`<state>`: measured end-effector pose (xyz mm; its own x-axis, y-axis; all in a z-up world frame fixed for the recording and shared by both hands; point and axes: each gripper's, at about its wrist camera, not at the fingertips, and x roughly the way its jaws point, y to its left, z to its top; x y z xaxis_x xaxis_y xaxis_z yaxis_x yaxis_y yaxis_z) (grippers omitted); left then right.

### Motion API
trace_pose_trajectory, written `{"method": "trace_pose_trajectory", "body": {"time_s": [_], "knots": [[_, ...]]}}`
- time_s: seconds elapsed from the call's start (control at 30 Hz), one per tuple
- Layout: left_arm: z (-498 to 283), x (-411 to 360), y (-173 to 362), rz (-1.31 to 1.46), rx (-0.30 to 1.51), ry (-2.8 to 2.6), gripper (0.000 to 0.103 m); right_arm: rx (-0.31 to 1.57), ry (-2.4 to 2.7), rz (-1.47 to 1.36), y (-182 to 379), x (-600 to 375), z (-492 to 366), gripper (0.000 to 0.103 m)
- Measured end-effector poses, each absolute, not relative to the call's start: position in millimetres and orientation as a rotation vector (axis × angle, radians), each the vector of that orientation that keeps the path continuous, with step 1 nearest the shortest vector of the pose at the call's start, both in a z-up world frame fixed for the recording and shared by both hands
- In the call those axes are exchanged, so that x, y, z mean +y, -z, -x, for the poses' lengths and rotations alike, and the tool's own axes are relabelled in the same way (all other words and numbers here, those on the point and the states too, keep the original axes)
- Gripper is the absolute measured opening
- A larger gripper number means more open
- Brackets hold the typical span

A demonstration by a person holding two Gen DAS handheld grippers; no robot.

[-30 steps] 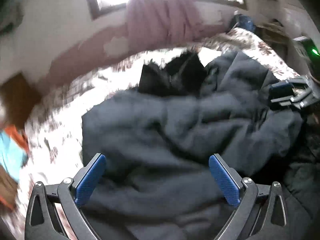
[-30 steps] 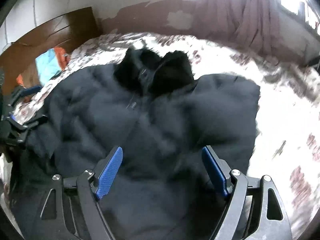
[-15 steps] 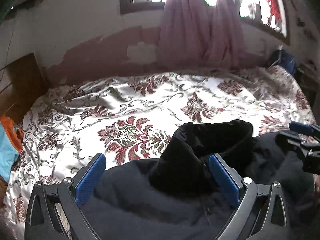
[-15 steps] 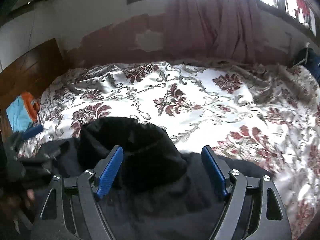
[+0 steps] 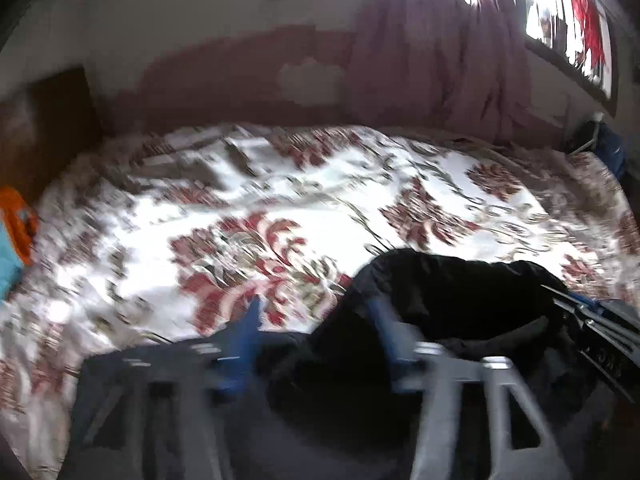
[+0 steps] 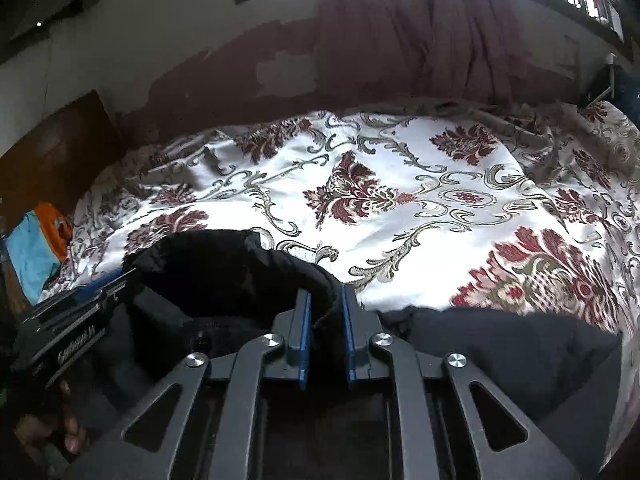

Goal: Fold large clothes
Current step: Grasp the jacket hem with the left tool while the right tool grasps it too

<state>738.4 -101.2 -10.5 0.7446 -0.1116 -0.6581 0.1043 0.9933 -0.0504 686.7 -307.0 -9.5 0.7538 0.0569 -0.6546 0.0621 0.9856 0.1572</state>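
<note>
While both tools sit low over the near edge of the bed (image 6: 460, 208), the dark jacket (image 6: 500, 360) lies bunched along that edge, its black hood (image 6: 208, 264) standing up toward 12 o'clock.

Right tool (image 6: 325, 332): blue pads drawn close together, pinching the black rim of the hood where it meets the jacket body. A fold of fabric fills the narrow gap between the pads. Sharp view.

Left tool (image 5: 316, 332): view heavily motion-blurred. Blue fingers (image 5: 250, 332) show partway apart, one at 9 o'clock over the bedspread edge, the other at 3 o'clock against the hood (image 5: 452, 296). Cannot tell whether cloth is caught between them, nor whether the jaws are spread or closing.

Cross-views: the right tool (image 5: 592, 320) appears at 3 o'clock in the left wrist view, touching the far side of the hood. The left tool (image 6: 72, 320) appears at 9 o'clock in the right wrist view, at the opposite side of the hood; fingers of a hand (image 6: 68, 436) show below it.

Jacket position: lower part of both views, on the floral white-and-red bedspread (image 5: 248, 208). Grey-blue jacket body (image 5: 300, 420) spreads under the left tool.

Surroundings: mauve curtain (image 6: 420, 32) at 12 o'clock under a window; wooden headboard (image 6: 60, 148) at 10 o'clock; orange and turquoise cloth (image 6: 36, 248) at 9 o'clock beside the bed.
</note>
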Motion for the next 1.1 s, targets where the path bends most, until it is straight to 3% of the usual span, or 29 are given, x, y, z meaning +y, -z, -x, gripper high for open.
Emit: {"method": "trace_pose_trajectory", "body": {"time_s": [0.03, 0.13, 0.43, 0.77, 0.9, 1.1], "knots": [[-737, -99, 12, 0.032, 0.724, 0.145, 0.013, 0.711, -0.006, -0.168, 7, -308, -678, 0.010], [-724, -90, 9, 0.076, 0.699, 0.191, 0.007, 0.688, -0.034, -0.132, -2, -313, -649, 0.008], [-651, -39, -12, 0.106, 0.710, 0.284, 0.005, 0.745, -0.086, -0.001, -8, -335, -594, 0.004], [-648, -46, 47, 0.010, 0.921, 0.230, 0.005, 0.887, -0.040, 0.090, 51, -330, -607, 0.004], [-655, -52, 58, -0.016, 0.935, 0.211, 0.005, 0.852, -0.078, 0.029, 33, -336, -592, 0.004], [-624, -34, 28, -0.035, 0.855, 0.284, 0.009, 0.775, -0.162, -0.062, -13, -358, -564, 0.010]]}}
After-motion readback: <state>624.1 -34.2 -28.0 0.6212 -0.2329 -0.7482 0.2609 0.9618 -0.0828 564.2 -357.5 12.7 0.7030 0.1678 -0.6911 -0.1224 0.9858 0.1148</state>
